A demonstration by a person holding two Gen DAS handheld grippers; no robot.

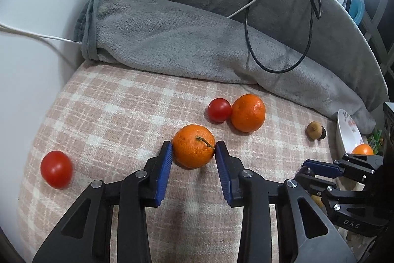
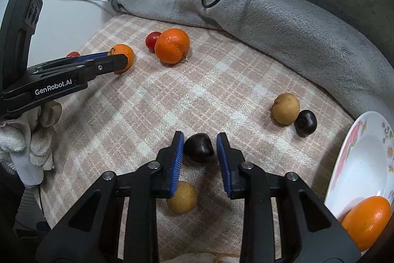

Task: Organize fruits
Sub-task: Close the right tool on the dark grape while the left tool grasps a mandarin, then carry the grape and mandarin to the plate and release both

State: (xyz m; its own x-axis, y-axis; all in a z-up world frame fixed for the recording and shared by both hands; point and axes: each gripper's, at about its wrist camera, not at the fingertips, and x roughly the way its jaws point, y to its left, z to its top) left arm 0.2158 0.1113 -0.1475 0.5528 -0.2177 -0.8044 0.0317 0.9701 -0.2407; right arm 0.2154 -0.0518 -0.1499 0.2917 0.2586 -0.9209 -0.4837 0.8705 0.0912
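Left wrist view takes in the grey blanket [image 1: 197, 36] behind the checked cloth [image 1: 110, 110], where the left gripper [image 1: 193, 152] has its blue pads touching both sides of a stemmed orange [image 1: 193, 146], so it grips that fruit; to do this well, I judge the squeeze should stay gentle and the lift straight up, clear of the second orange [image 1: 248, 112] and tomato [image 1: 219, 110] just behind. Seen from the right wrist, the right gripper [image 2: 200, 148] points steeply down over a dark fruit [image 2: 199, 148] near the plate [image 2: 357, 164]; its left pad touches, but a sliver of cloth shows at the right pad, so it is not quite clamped.
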